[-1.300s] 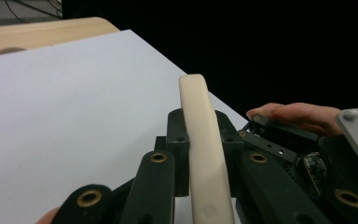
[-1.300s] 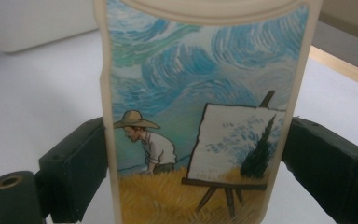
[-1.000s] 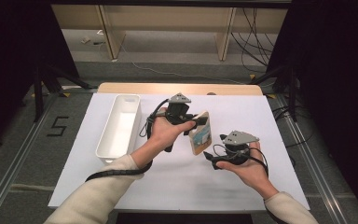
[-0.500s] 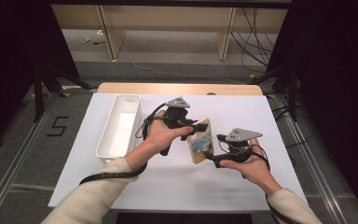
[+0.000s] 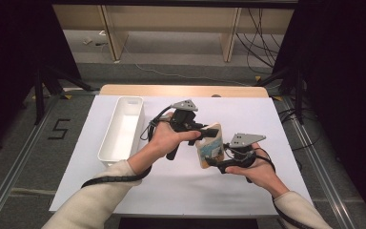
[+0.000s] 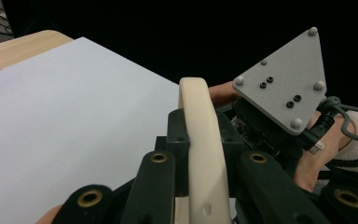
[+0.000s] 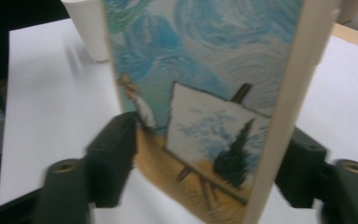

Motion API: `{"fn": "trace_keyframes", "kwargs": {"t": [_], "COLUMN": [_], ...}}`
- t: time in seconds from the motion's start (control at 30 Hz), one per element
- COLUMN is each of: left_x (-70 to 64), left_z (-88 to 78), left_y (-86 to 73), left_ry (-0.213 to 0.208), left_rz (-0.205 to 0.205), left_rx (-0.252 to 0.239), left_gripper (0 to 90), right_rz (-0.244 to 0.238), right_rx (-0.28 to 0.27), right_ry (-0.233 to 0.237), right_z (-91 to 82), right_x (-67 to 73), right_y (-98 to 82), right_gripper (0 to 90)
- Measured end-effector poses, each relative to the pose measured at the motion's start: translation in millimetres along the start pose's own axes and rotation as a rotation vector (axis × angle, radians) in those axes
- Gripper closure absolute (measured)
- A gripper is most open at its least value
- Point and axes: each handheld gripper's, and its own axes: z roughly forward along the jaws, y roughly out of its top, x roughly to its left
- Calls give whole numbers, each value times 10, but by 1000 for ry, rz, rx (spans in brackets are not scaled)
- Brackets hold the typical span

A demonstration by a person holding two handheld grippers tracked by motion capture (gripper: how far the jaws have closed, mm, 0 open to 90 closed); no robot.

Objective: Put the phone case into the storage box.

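Gripping the painted panel (image 5: pixel 210 146) by its side edges, the right gripper (image 5: pixel 219 162) now shares it with the left gripper (image 5: pixel 201 135), whose fingers pinch its top edge. Lifted above the worktop (image 5: pixel 248 114) (previously nearer the white bin (image 5: pixel 122 131)), it looks mid-handover.

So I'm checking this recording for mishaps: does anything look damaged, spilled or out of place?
Nothing stands out. The cream-framed painted picture is held off the table, intact, with the left gripper and the right gripper both closed on its frame. The empty white rectangular bin sits upright on the white sheet.
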Motion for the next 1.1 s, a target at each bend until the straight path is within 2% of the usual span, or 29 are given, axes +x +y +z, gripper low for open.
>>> {"fn": "trace_keyframes", "kwargs": {"t": [0.17, 0.43, 0.6, 0.87, 1.1], "left_x": [-8, 4, 12, 49, 85], "left_z": [-2, -42, -38, -24, -33], "left_y": [7, 13, 2, -14, -47], "left_ry": [1, -1, -1, -2, 2], "left_rz": [5, 8, 7, 16, 22], "left_rx": [-7, -25, -33, -44, -50], "left_gripper": [801, 801, 798, 781, 748], "right_rz": [7, 19, 30, 50, 83], "right_rx": [11, 9, 14, 39, 57], "right_ry": [25, 66, 75, 39, 25], "right_z": [13, -5, -19, -44, -14], "right_x": [1, -17, -42, -59, -55], "right_y": [-4, 24, 24, 38, 49], "right_gripper": [507, 654, 716, 792, 805]}}
